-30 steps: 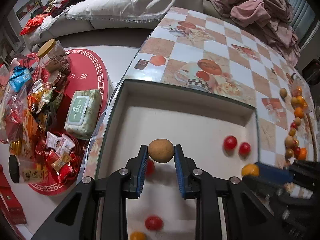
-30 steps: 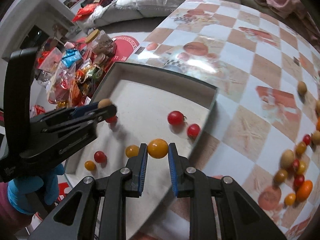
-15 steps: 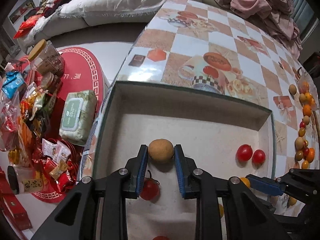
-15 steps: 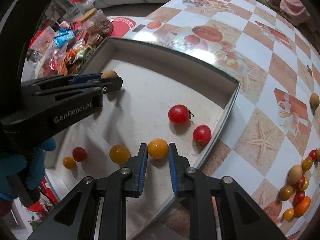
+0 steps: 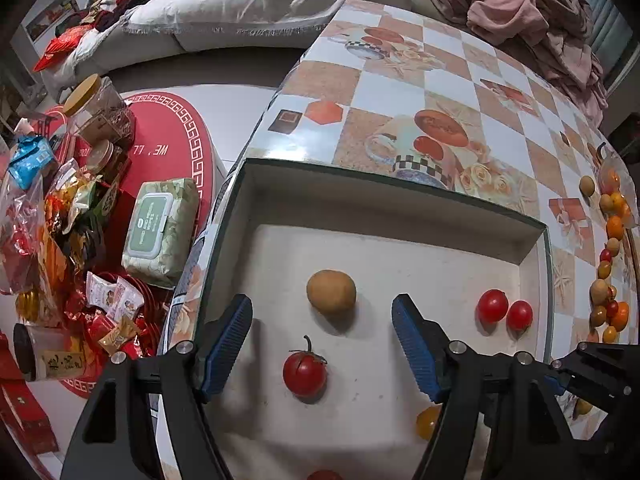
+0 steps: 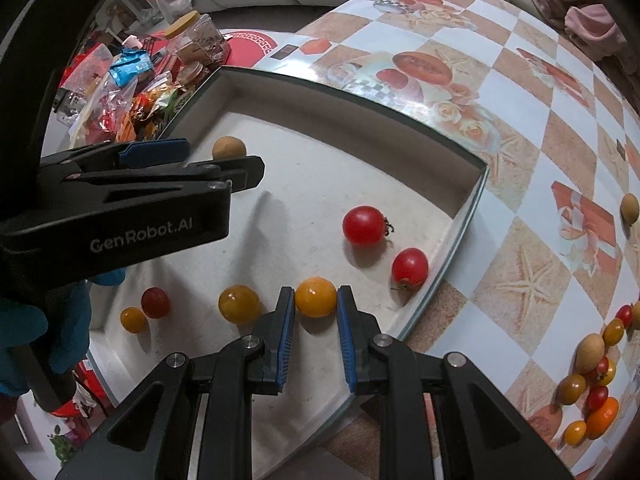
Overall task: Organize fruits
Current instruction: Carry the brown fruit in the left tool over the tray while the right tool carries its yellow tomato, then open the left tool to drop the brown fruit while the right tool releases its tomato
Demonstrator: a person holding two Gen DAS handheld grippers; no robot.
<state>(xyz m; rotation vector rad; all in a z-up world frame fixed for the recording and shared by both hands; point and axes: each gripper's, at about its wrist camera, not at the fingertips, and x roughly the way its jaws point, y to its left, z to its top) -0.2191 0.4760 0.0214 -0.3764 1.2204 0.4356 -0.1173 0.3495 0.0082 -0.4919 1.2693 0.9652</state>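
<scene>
My left gripper (image 5: 322,340) is open over the white tray (image 5: 384,204). A brown round fruit (image 5: 331,291) lies on the tray floor between and just beyond its fingers, and it also shows in the right wrist view (image 6: 229,148). A red tomato (image 5: 305,372) lies nearer. My right gripper (image 6: 316,322) is shut on a yellow tomato (image 6: 315,296) low over the tray's near part. Two red tomatoes (image 6: 364,225) lie by the tray's right wall (image 6: 460,232). Another yellow tomato (image 6: 239,309), a dark red one (image 6: 155,302) and a small yellow one (image 6: 133,319) lie to the left.
The tray sits on a checkered table (image 6: 540,152). A cluster of loose small fruits (image 6: 592,380) lies on the table at the right. Snack packets and jars (image 5: 72,184) crowd the floor left of the table. A sofa with cloths (image 5: 240,4) is behind.
My left gripper has opened and let go of the brown fruit, which now rests on the tray floor. My right gripper has come lower with the yellow tomato still held.
</scene>
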